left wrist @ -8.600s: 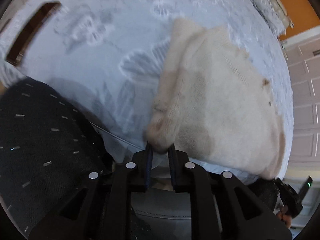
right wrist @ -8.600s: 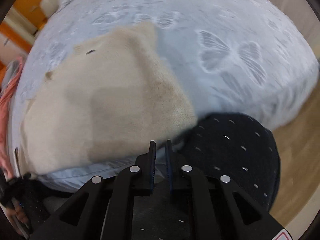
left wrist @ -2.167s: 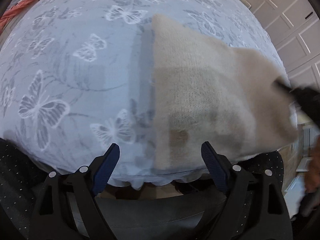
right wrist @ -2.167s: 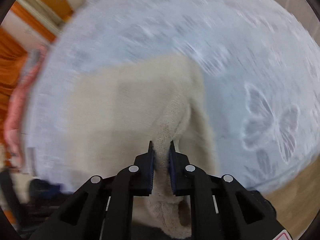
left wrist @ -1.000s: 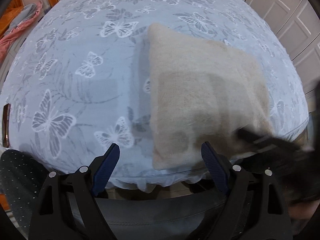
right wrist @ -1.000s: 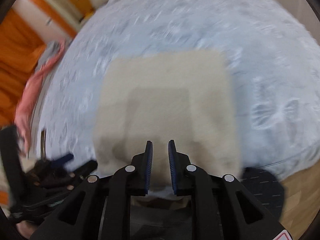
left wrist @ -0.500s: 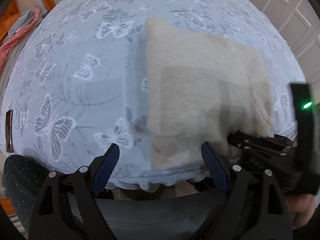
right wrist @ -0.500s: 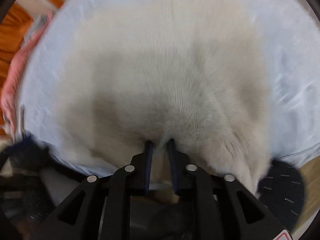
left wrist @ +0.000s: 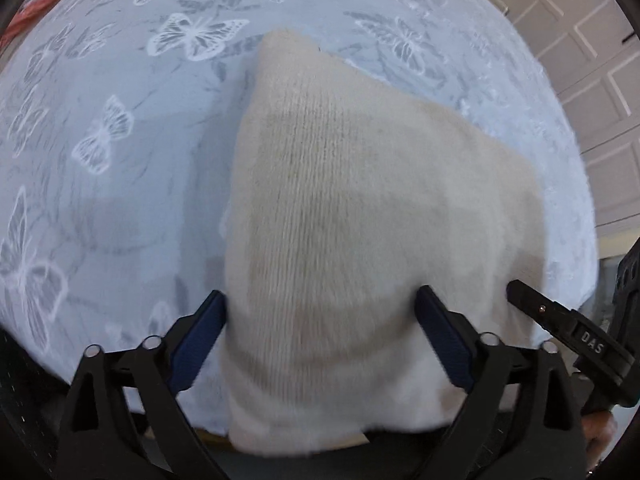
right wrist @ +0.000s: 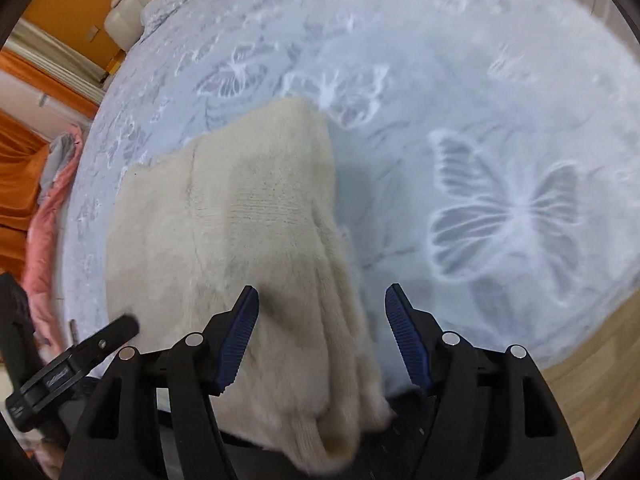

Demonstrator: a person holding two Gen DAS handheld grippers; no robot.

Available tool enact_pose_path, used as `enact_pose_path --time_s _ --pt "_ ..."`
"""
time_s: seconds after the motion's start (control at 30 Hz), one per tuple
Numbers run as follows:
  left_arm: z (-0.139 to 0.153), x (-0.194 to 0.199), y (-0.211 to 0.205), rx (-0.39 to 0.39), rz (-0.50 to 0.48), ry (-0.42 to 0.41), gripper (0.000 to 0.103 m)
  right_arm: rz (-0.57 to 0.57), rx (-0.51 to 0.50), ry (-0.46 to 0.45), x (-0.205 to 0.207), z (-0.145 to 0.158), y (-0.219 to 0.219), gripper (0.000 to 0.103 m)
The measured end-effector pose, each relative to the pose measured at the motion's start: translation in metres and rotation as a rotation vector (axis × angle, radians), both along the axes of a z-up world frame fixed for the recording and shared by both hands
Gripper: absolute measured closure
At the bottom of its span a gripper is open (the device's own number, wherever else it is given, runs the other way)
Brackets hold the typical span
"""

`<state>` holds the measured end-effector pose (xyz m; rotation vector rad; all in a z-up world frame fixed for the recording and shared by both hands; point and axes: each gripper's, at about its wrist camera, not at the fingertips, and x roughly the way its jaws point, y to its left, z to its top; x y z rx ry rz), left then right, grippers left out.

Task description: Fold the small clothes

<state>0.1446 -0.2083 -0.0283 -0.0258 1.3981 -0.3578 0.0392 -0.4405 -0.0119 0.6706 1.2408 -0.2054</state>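
Sweater point(left wrist: 360, 240) folded at the bed's point(left wrist: 120, 160) near edge.
Your left gripper point(left wrist: 320, 340) and right gripper point(right wrist: 322, 340) fingers are spreading wider over its near hem, pinching nothing, likely to grab for another fold.

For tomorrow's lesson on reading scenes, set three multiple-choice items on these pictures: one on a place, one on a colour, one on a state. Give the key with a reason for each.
1. Where does the sweater lie?
A. on a wooden floor
B. on the bedspread, at its near edge
C. on a chair

2. What colour are the gripper pads?
A. blue
B. red
C. green

3. How does the right gripper stand to the sweater?
A. clamped shut on a sleeve
B. far off to one side
C. jaws apart, the sweater's edge between them

Key: B, the knit rests on the butterfly-print cover near its hem; A, both pads show blue ribbing; C, the jaws are opening and neither pad presses on the knit.
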Motion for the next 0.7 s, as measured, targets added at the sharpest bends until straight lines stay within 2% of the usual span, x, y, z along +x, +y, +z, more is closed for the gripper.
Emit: enact_pose_path --time_s 0.1,0.2,0.27,0.37,0.43,0.47,0.5,0.57,0.63,0.7 --pt "-0.017 0.010 -0.001 -0.028 0.006 0.041 0.005 0.005 0.079 0.021 0.011 -0.024 0.002 0.035" --pt "-0.033 0.020 0.006 -0.121 0.066 0.104 0.005 -0.036 0.158 0.007 0.014 -0.041 0.000 0.029" --pt "-0.039 0.023 0.008 -0.157 0.091 0.137 0.005 -0.057 0.197 0.003 0.018 -0.049 -0.003 0.025" --pt "-0.031 0.021 -0.001 -0.110 0.058 0.118 0.005 -0.058 0.218 -0.008 0.023 -0.054 -0.004 0.023" --pt "-0.018 0.017 -0.009 -0.068 0.023 0.086 0.016 -0.034 0.202 -0.014 0.026 -0.052 -0.003 0.032" --pt "-0.008 0.014 -0.014 -0.050 -0.001 0.069 0.024 -0.022 0.204 -0.026 0.027 -0.050 -0.002 0.044" --pt "-0.001 0.012 -0.016 -0.036 -0.020 0.055 0.032 -0.015 0.196 -0.033 0.030 -0.046 0.000 0.052" --pt "0.014 0.005 -0.020 -0.012 -0.070 0.020 0.041 -0.011 0.155 -0.044 0.030 -0.034 0.007 0.065" --pt "0.027 -0.001 -0.021 -0.007 -0.109 -0.002 0.047 -0.022 0.140 -0.067 0.023 -0.020 0.010 0.069" --pt "0.040 -0.010 -0.020 -0.017 -0.134 -0.012 0.048 -0.039 0.132 -0.103 0.012 -0.005 0.015 0.070"
